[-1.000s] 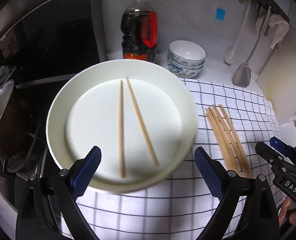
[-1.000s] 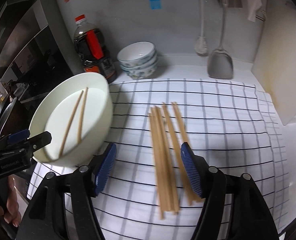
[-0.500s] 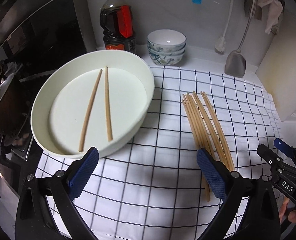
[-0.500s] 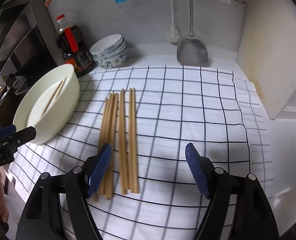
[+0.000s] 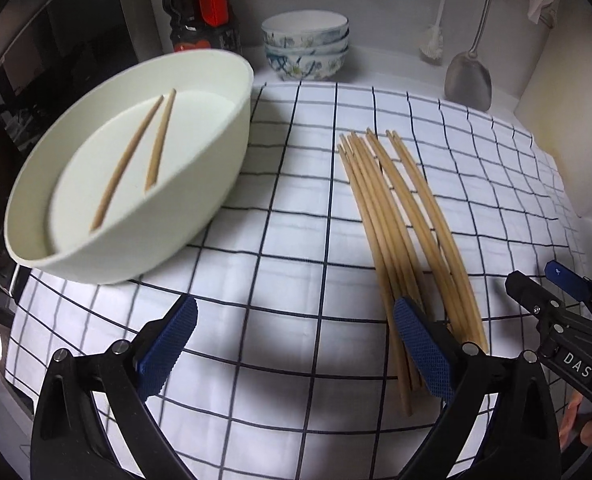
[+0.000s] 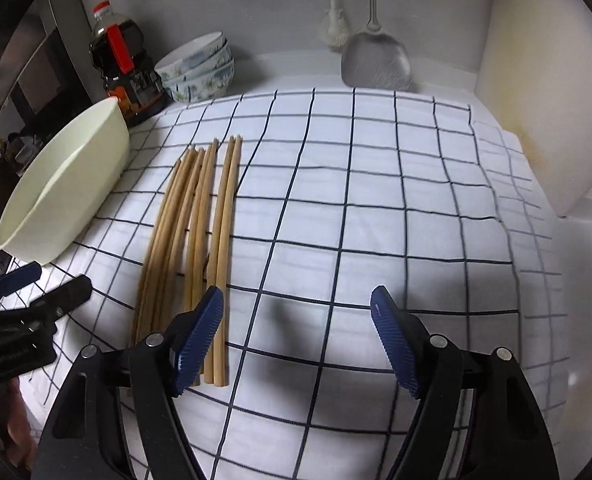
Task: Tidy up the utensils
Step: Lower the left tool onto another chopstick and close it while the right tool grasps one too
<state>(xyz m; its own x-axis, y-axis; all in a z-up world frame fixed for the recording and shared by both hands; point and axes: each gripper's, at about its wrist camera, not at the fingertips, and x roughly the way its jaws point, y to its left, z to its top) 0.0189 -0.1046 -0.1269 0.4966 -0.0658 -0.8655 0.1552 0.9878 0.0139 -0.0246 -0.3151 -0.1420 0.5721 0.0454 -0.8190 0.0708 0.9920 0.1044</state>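
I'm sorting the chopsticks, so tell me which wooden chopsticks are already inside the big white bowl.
The two loose wooden chopsticks lying inside the big white bowl; the remaining chopsticks lie bundled on the checked cloth.

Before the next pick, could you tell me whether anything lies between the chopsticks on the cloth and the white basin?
Nothing visible does: only bare checked cloth separates the chopsticks from the basin.
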